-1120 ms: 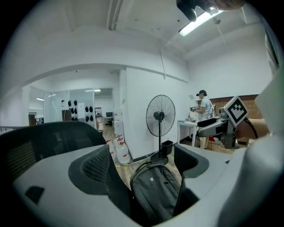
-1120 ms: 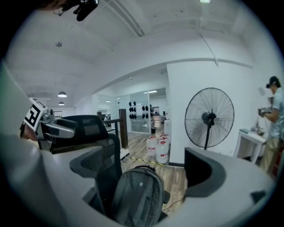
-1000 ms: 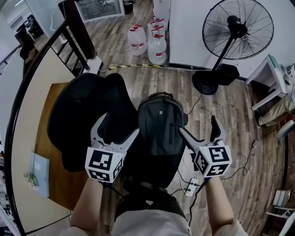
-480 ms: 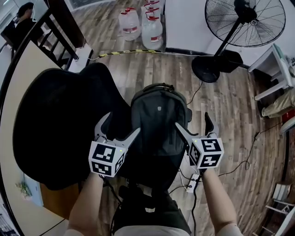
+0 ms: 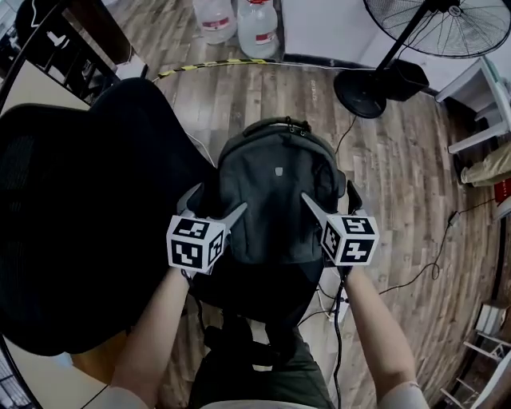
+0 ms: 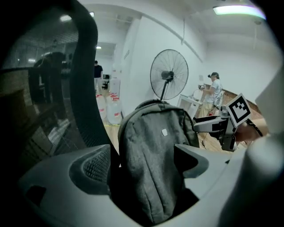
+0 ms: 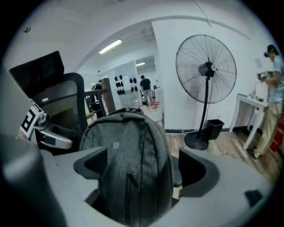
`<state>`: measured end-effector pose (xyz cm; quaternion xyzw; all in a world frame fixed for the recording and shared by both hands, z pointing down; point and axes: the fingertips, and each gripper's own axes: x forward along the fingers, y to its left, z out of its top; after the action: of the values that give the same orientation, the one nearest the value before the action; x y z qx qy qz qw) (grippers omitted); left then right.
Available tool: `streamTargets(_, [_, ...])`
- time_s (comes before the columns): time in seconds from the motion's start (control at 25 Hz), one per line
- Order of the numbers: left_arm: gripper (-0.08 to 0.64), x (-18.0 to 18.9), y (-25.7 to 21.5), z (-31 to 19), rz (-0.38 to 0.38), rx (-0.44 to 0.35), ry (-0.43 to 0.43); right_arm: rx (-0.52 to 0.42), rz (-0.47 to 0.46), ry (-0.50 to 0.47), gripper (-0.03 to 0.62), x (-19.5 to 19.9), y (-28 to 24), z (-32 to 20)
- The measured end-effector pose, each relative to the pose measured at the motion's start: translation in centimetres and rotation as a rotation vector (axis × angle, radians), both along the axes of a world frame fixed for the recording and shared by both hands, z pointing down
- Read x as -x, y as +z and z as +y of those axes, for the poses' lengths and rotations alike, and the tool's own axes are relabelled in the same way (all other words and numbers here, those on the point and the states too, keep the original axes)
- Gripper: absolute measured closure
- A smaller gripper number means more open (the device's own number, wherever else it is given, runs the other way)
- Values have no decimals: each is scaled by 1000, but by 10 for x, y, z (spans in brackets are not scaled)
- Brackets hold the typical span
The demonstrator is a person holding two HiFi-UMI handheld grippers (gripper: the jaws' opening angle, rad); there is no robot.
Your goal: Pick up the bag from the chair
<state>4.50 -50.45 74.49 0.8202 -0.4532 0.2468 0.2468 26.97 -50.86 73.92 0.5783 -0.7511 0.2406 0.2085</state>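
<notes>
A dark grey backpack [image 5: 275,192] stands upright on the seat of a black mesh office chair [image 5: 72,224], its top handle toward the fan. My left gripper [image 5: 214,208] is open at the bag's left side, inner jaw over the fabric, outer jaw by the chair back. My right gripper [image 5: 329,200] is open at the bag's right side in the same way. The left gripper view has the backpack [image 6: 151,159] filling the gap between its jaws. The backpack [image 7: 126,164] does the same in the right gripper view. Neither pair of jaws has closed on the fabric.
A standing fan [image 5: 371,84] is on the wooden floor beyond the bag, with water jugs [image 5: 239,16] at the far wall. A power strip and cables [image 5: 339,299] lie by my right arm. A white table [image 5: 487,112] stands at the right. A person [image 7: 273,102] stands there.
Both grippers have moved forward and inward onto the sides of the backpack. The head view has shifted closer over the chair.
</notes>
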Motion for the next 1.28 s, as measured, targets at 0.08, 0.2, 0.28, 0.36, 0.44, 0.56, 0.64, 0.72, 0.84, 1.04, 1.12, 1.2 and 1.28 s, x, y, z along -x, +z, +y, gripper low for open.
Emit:
streamTargets(0.08, [126, 0, 28, -4, 17, 59, -18, 34, -3, 25, 91, -4, 22, -4])
streamTargets(0.2, [126, 1, 56, -8, 11, 107, -20, 60, 19, 43, 103, -9, 41, -12])
streamTargets(0.28, [126, 0, 68, -11, 16, 124, -19, 66, 32, 45, 110, -12, 50, -18])
streamTargets(0.36, [126, -3, 81, -12, 22, 147, -14, 68, 31, 39, 118, -13, 58, -21])
streamTargets(0.44, [129, -5, 90, -12, 2, 147, 5, 65, 16, 25, 147, -10, 64, -21])
streamTargets(0.56, [245, -5, 89, -16, -45, 97, 19, 69, 33, -4, 201, -9, 64, -20])
streamTargets(0.64, [279, -6, 84, -16, -38, 94, 7, 62, 40, -11, 276, -14, 60, -19])
streamTargets(0.72, [334, -5, 80, -12, -16, 103, -21, 42, 3, -8, 336, -15, 56, -15])
streamTargets(0.84, [431, -6, 72, 1, 31, 112, -55, 25, -38, -17, 400, -15, 51, -1])
streamTargets(1.04, [462, -3, 30, 15, 63, 74, -74, -42, -74, -32, 445, -7, 11, 24])
streamTargets(1.12, [463, 0, 5, 20, 80, 44, -74, -67, -89, -35, 450, -5, -12, 33])
streamTargets(1.2, [465, 2, -23, 25, 98, 6, -67, -101, -92, -22, 454, -2, -35, 42])
streamTargets(1.28, [465, 3, -54, 29, 109, -37, -67, -151, -86, -6, 458, -1, -64, 48])
